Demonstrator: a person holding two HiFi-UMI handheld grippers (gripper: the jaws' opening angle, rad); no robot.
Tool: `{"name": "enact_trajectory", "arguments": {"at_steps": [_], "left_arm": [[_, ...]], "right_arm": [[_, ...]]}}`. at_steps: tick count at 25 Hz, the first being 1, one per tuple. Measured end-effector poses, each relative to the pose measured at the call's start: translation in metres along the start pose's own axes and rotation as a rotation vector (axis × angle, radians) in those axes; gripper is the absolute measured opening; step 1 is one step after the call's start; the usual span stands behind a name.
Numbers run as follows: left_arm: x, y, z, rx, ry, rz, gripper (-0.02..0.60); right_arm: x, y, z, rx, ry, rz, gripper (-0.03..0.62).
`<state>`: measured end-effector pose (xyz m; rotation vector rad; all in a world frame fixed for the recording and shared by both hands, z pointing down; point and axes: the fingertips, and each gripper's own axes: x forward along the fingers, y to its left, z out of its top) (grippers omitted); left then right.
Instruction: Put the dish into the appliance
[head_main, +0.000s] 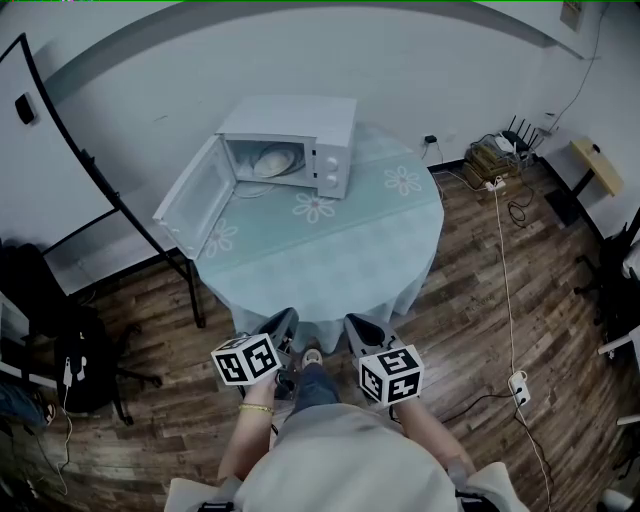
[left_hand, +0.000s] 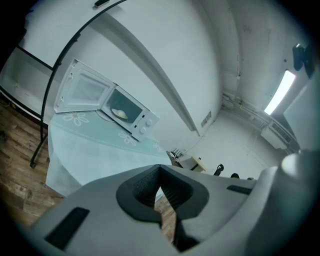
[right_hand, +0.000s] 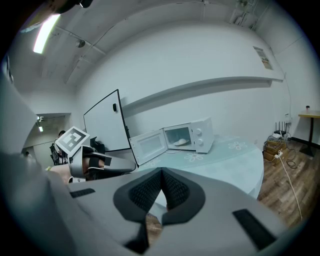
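Observation:
A white microwave (head_main: 300, 150) stands at the back of a round table (head_main: 340, 250) covered in a pale flowered cloth. Its door (head_main: 195, 195) hangs open to the left. A pale dish (head_main: 272, 162) lies inside the cavity; the dish (left_hand: 120, 113) also shows in the left gripper view, and the dish (right_hand: 181, 141) in the right gripper view. My left gripper (head_main: 283, 322) and right gripper (head_main: 358, 325) are side by side close to my body, short of the table's near edge. Both are shut with nothing between their jaws, as the left gripper (left_hand: 160, 170) and right gripper (right_hand: 161, 172) show up close.
A black-framed whiteboard stand (head_main: 100, 180) leans beside the open door on the left. Cables and a power strip (head_main: 517, 382) trail over the wooden floor on the right, near a router and box (head_main: 500, 150) and a small wooden table (head_main: 598, 165). A dark chair (head_main: 50, 330) stands at the left.

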<state>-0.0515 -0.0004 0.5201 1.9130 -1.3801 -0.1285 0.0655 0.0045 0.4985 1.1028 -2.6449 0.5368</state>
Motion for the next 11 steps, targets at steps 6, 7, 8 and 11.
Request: {"name": "enact_trajectory", "arguments": {"at_steps": [6, 7, 8, 11], "left_arm": [[-0.0007, 0.0022, -0.0002, -0.001, 0.003, 0.002, 0.013], [-0.0009, 0.0026, 0.0002, -0.001, 0.003, 0.003, 0.013], [-0.0011, 0.0029, 0.0007, 0.0, 0.003, 0.004, 0.013], [-0.0012, 0.0038, 0.0022, 0.0, 0.003, 0.007, 0.012]], "right_arm": [[0.0035, 0.0012, -0.0011, 0.0, 0.003, 0.001, 0.005], [0.004, 0.0012, -0.0011, 0.0, 0.004, 0.001, 0.005], [0.0044, 0.0012, -0.0009, 0.0, 0.004, 0.0, 0.005], [0.006, 0.0011, -0.0004, -0.001, 0.007, -0.001, 0.005]]}}
